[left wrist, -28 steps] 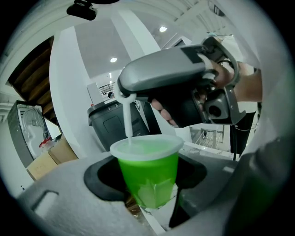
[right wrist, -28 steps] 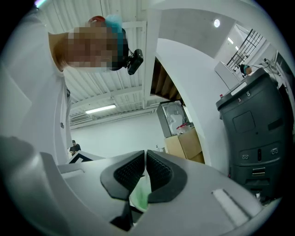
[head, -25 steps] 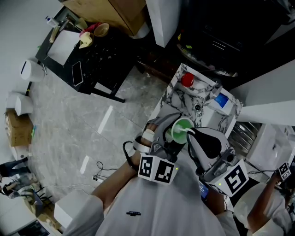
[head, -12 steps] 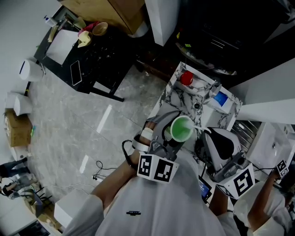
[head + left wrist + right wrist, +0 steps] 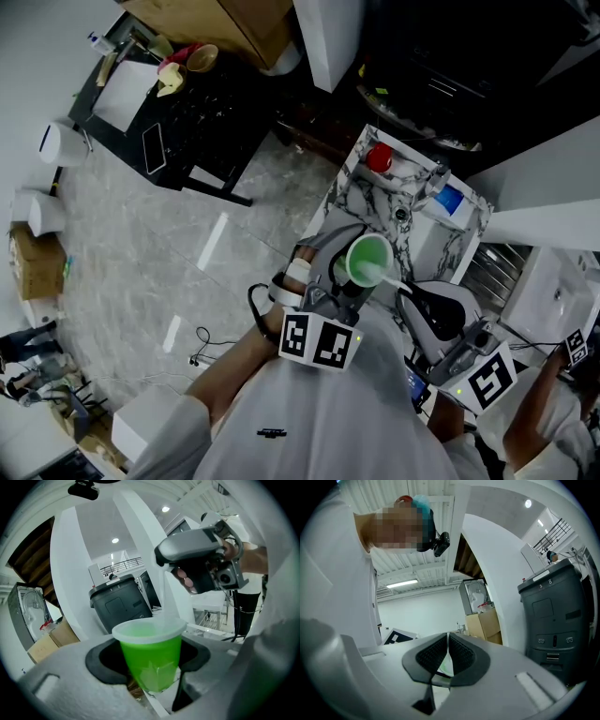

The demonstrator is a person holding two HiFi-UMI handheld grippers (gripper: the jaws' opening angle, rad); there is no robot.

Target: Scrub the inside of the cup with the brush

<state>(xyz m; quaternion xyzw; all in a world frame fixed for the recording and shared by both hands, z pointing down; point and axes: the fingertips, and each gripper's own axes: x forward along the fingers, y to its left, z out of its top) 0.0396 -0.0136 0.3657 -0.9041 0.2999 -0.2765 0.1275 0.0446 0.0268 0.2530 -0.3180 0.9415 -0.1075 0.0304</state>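
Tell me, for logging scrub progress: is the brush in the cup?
In: the brush, held by the right gripper, runs down past the cup rim.

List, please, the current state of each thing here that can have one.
left gripper: shut on the cup.
right gripper: shut on the brush.
cup: upright, open-topped, held by its sides.
brush: held by its thin handle, its far end reaching down into the cup.

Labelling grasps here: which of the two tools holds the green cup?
The left tool, its jaws clamped around the green cup; the right tool is instead shut on the thin white brush reaching into it.
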